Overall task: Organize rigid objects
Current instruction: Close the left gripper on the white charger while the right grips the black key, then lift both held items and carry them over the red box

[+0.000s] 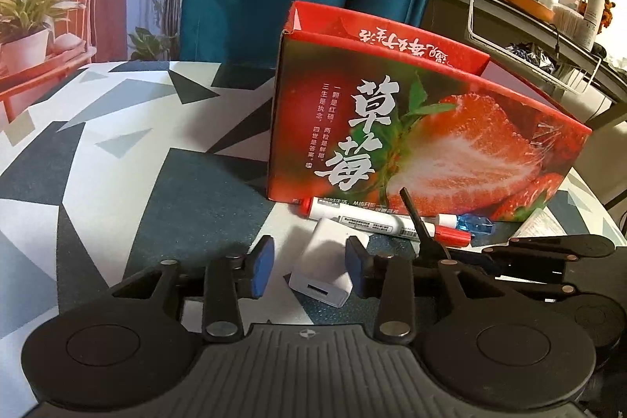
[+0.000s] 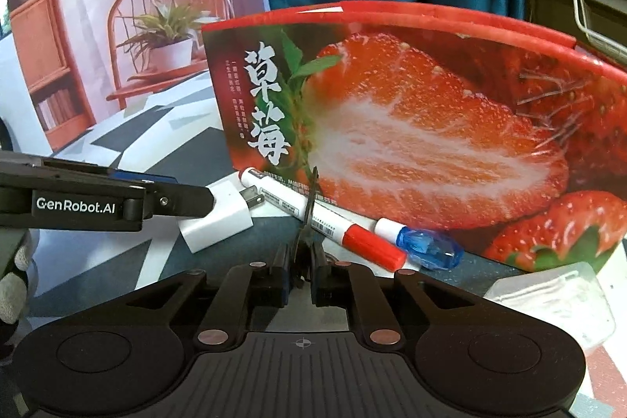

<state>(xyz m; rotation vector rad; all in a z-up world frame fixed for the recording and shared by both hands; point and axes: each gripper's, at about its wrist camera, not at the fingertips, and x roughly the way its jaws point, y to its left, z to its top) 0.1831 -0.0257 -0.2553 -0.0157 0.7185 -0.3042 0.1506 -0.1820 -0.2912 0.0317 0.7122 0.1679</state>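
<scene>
A white charger (image 1: 327, 269) lies on the patterned desk (image 1: 117, 159), between the blue pads of the left gripper (image 1: 309, 267); the jaws stand released, with a gap visible on the left side, so nothing is gripped. The charger is judged light, stiff and smooth-sided, best taken across its flat faces, away from the prongs seen in the right wrist view. The right gripper (image 2: 301, 273) is clenched on a thin black object (image 2: 307, 218) that stands up from between its jaws; what it is cannot be told. Just behind, a white marker with a red cap (image 2: 325, 218) and a small blue transparent piece (image 2: 429, 247) lie against the foot of the strawberry box (image 1: 423, 132). The marker is judged light, hard and likely to roll, so a hold at mid-barrel is suggested. The box is open at the top; its contents are hidden. A clear plastic container (image 2: 548, 300) sits at the right, its contents unclear.
</scene>
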